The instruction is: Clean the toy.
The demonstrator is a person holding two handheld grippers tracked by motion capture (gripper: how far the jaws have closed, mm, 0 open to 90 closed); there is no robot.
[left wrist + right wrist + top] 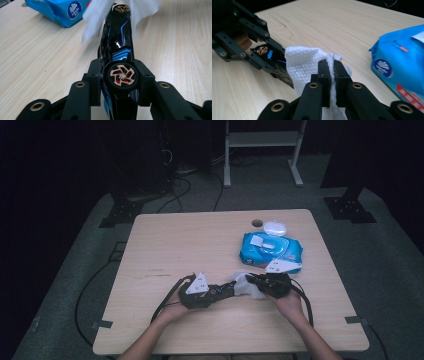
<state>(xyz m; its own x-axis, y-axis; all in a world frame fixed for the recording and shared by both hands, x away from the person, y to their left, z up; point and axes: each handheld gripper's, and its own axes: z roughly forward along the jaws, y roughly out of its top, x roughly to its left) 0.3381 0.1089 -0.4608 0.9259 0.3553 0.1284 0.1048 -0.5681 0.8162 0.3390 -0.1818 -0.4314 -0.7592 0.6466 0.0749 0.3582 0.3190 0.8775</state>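
Where the high view looks down, both grippers meet low on the pale bench, beside a blue wipes pack; dark floor surrounds it. Left gripper view: fingers clamp a black toy car. Right gripper view: fingers pinch a white wipe draped against the car.

Light wooden table, blue wipes pack, white lid
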